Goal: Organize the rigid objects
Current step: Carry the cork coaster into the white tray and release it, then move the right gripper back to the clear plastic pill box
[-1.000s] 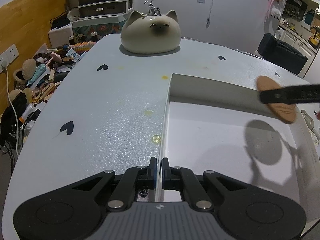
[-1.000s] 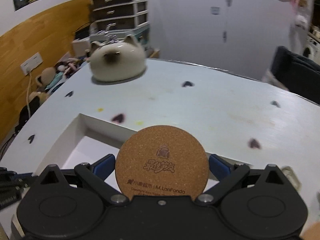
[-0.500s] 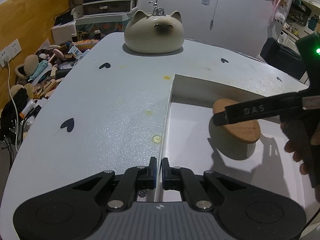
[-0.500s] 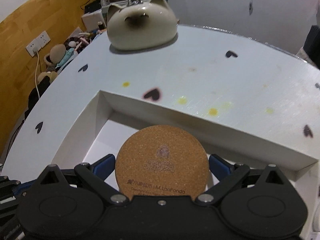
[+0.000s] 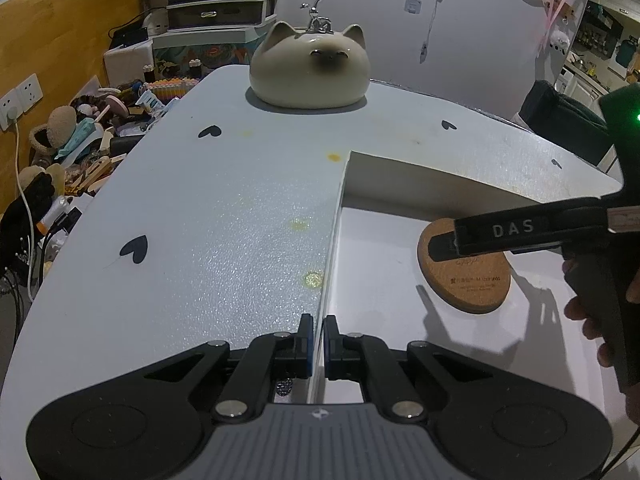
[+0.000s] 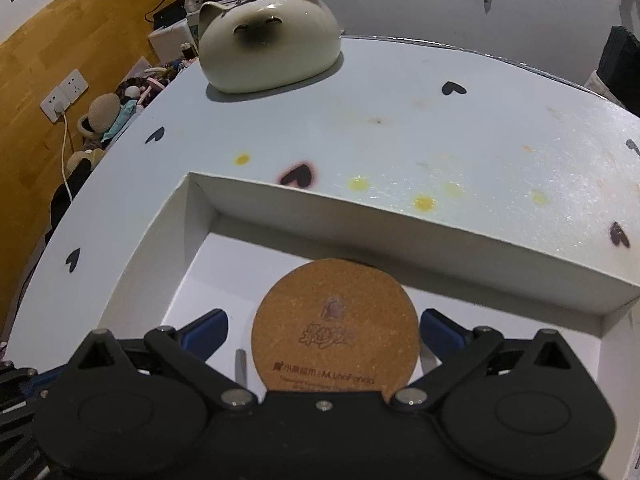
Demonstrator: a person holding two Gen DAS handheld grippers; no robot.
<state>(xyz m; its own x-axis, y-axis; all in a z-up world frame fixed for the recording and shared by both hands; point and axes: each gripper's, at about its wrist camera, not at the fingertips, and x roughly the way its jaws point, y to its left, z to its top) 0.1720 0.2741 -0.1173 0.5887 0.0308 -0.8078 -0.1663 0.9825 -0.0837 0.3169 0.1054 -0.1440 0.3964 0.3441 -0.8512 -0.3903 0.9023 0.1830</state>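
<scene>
The left gripper (image 5: 317, 336) has its jaws nearly together, pinching the thin left wall of the white box (image 5: 334, 248) at its near end. The right gripper (image 6: 323, 326) stands wide open: its blue fingertips (image 6: 208, 326) are clear of the cork coaster (image 6: 336, 332) on both sides. In the left wrist view one black finger of the right gripper (image 5: 516, 234) crosses over the coaster (image 5: 466, 270); I cannot tell if it touches it.

The coaster is a flat round disc of brown cork. It lies on the floor of the box, near the far wall and well apart from the left wall.

On the coaster a small figure and some large characters are printed, and below them a line that reads about "M.LanPanda"; the smaller lines are too fine to read. The gripper finger carries the letters "DAS".

At the far edge of the tabletop (image 5: 208, 208), which has black heart marks, a ceramic cat figure (image 5: 310, 66) sits.
</scene>
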